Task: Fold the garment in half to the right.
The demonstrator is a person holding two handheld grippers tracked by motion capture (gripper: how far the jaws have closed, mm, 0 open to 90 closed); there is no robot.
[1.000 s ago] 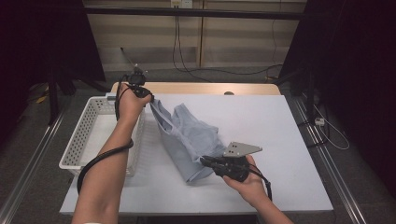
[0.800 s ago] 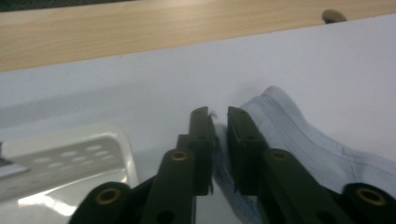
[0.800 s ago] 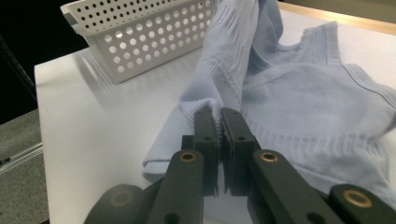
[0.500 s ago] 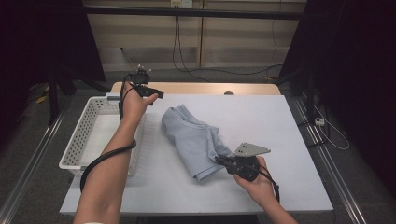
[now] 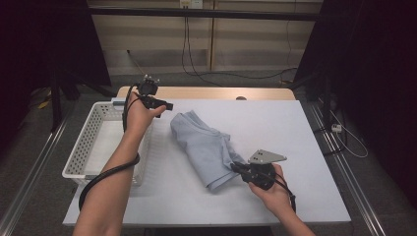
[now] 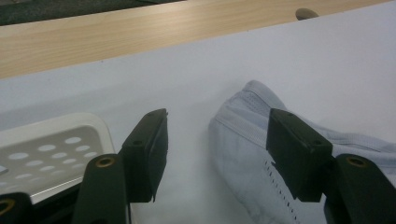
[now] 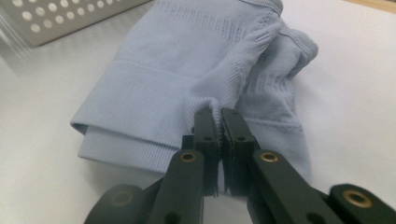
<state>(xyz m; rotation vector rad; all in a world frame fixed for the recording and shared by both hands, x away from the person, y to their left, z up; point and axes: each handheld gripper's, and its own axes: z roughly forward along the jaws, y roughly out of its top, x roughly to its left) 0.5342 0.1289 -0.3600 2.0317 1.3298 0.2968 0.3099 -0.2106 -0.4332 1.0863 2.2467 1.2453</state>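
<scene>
Garment: a light-blue ribbed knit garment [image 5: 206, 147], folded, lay on the white table sheet [image 5: 295, 132]; its long axis ran from 11 o'clock to 5 o'clock in the high view.
Right gripper: my right gripper [image 5: 242, 169] sat at the garment's 5 o'clock end, jaws pressed together on a pinch of its ribbed edge [image 7: 212, 106].
Left gripper: my left gripper [image 5: 164, 104] hovered just off the 11 o'clock end, beside the white perforated basket [image 5: 91, 142]; its jaws had just been opening and stood apart, with nothing between them.
Bearing from left jaws: in the left gripper view the fabric's far corner [image 6: 254, 100] lay toward 1 o'clock, partly behind the right-hand jaw.
Judgement: my right hand was the nearer, already on the cloth; the next move probably turned on that free far end.
</scene>
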